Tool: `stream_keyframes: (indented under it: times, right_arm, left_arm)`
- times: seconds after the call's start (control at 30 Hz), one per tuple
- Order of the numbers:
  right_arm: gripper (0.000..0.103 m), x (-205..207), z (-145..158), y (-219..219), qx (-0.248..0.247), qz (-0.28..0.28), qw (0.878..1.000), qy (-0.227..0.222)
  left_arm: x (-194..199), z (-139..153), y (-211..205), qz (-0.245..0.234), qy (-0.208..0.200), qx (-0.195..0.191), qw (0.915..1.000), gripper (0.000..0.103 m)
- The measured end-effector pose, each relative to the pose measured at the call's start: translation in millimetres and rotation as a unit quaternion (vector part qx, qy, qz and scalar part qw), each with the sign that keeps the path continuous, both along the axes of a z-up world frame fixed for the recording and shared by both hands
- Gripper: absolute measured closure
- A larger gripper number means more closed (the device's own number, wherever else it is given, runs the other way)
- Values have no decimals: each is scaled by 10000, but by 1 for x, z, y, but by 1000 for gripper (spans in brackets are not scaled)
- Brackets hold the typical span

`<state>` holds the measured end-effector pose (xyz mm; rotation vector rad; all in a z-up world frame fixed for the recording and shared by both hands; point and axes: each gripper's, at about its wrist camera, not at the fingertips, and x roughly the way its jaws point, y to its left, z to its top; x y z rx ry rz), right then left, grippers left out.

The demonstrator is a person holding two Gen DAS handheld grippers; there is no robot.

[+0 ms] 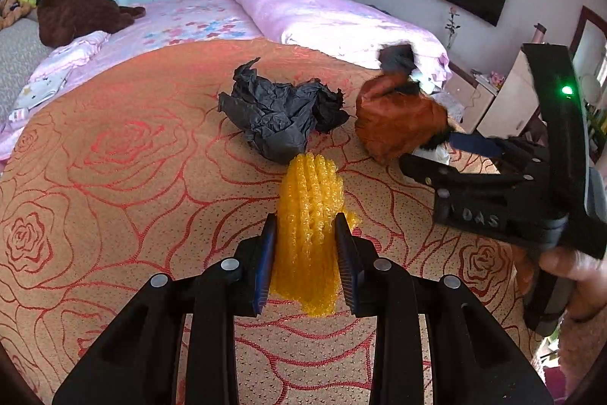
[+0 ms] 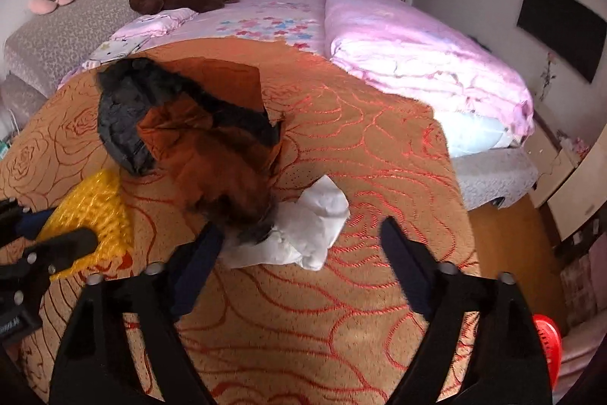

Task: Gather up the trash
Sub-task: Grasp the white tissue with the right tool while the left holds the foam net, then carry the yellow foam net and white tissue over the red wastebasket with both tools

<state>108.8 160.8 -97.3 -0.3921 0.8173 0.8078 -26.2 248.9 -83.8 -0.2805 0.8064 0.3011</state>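
The left tongs (image 1: 305, 253) pinch a yellow mesh bundle (image 1: 309, 215) above the orange rose-patterned bedspread (image 1: 132, 158), while the right tongs (image 2: 299, 245) stand open over white crumpled paper (image 2: 303, 234), beside brown paper (image 2: 212, 154) and black paper (image 1: 280, 112).

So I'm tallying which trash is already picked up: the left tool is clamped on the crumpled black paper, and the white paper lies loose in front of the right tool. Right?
Not quite. The left tool is clamped on the yellow bubble wrap, not the crumpled black paper, which lies loose beyond it, as the left wrist view shows. The white paper does lie loose in front of the right tool.
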Motion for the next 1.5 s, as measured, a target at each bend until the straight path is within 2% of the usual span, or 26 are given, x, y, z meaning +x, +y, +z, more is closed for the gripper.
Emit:
stream_keyframes:
  times: [0.1, 0.2, 1.07, 1.5]
  right_arm:
    - [55, -3, -3, 1, 20, 107, 9998, 136]
    - [59, -9, -3, -1, 26, 137, 9998, 124]
    - [61, -45, 2, -69, 587, -467, 9961, 461]
    - [61, -53, 21, -98, 846, -718, 9935, 256]
  left_arm:
    - [0, -1, 0, 4, 11, -15, 10000, 74]
    - [0, -1, 1, 9, 10, -11, 10000, 75]
    - [-1, 10, -23, -65, -92, 220, 9997, 75]
    - [-2, 32, -37, -177, -332, 306, 9988, 75]
